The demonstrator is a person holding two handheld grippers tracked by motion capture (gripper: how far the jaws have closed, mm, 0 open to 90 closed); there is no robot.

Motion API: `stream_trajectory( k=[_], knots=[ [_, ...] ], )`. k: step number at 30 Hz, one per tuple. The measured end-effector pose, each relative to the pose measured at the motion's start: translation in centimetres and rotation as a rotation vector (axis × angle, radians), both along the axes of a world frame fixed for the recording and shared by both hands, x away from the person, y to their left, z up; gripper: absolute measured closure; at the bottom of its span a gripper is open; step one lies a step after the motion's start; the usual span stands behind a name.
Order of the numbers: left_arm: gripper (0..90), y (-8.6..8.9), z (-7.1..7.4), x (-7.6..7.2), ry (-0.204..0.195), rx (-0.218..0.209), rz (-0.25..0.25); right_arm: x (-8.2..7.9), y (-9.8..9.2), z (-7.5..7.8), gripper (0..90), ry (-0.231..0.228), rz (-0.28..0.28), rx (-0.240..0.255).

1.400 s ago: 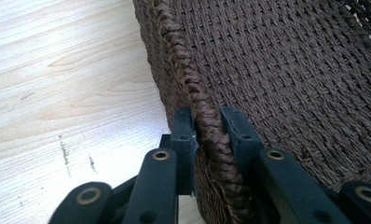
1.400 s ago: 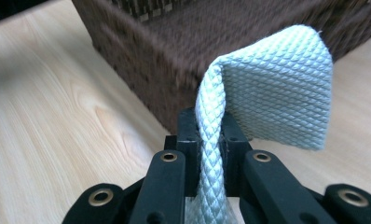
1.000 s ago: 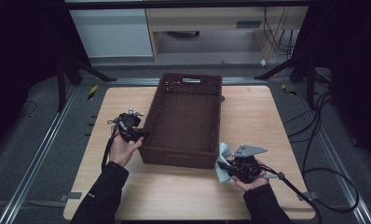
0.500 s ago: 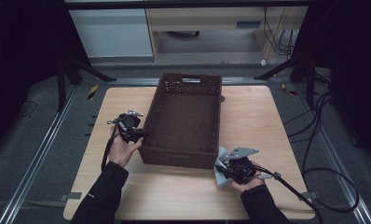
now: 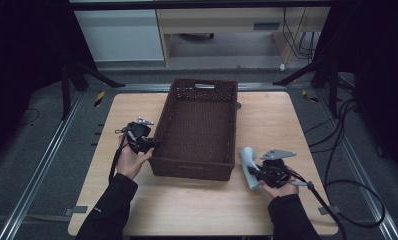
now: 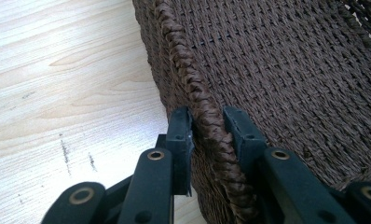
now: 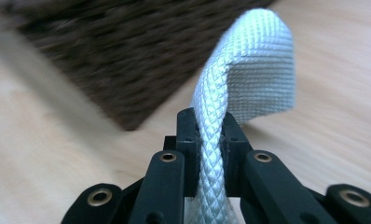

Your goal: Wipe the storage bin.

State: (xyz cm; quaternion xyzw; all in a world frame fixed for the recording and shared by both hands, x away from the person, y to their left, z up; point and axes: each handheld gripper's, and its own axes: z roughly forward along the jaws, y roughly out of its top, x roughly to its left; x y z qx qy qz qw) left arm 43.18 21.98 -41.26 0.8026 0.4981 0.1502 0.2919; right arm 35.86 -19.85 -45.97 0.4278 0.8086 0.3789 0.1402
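Observation:
A dark brown woven basket [image 5: 204, 82] stands in the middle of the wooden table. My left gripper [image 5: 151, 146] is at its left wall near the front corner. In the left gripper view the jaws [image 6: 208, 122] straddle the braided rim [image 6: 193, 88], one pad outside and one inside, pressing on it. A pale blue-white woven cloth [image 5: 249, 162] hangs folded just right of the basket's front right corner. My right gripper [image 5: 254, 172] is shut on it. The right gripper view shows the cloth [image 7: 263, 70] rising from between the pads [image 7: 210, 122] and drooping over to the right.
The wooden table [image 5: 287, 115] has bare room to the right of the basket and along its front edge. Black cables [image 5: 347, 190] trail on the floor at the right. Metal rails [image 5: 47, 165] run beside the table, and pale cabinets [image 5: 127, 35] stand behind it.
My right hand with the cloth has shifted a little to the right, away from the basket's front corner. The left hand has stayed on the rim.

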Motion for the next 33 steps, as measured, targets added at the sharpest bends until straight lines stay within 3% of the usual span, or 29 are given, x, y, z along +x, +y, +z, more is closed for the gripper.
stream_trajectory(
  k=[2, 7, 13, 18, 24, 27, 33],
  knots=[
    [72.2, 0.0, 0.0, 0.0, 0.000, 0.001, 0.000, 0.2, -1.9, 0.3, 82.2, -0.011, -0.057, 0.015],
    [71.8, 0.0, 0.0, 0.0, 0.000, -0.003, -0.001, 0.9, -5.2, -0.3, 82.2, 0.000, -0.160, -0.029],
    [71.7, 0.1, 0.0, 0.0, 0.000, -0.005, -0.001, 1.6, -7.8, -0.8, 82.0, 0.007, -0.228, -0.048],
    [72.2, 0.0, 0.0, -0.1, -0.003, -0.002, -0.005, 1.7, -9.5, -1.4, 81.7, 0.024, -0.282, -0.035],
    [71.9, 0.1, 0.0, -0.1, 0.000, -0.007, -0.006, 1.9, -10.0, -2.1, 79.7, 0.047, -0.282, -0.018],
    [71.4, 0.1, 0.0, -0.1, 0.001, -0.009, -0.006, 2.1, -9.8, -2.7, 74.6, 0.058, -0.283, -0.037],
    [72.0, 0.1, 0.0, -0.2, -0.001, -0.009, -0.011, 2.0, -9.8, -2.5, 64.7, 0.036, -0.296, -0.045]
  ],
)
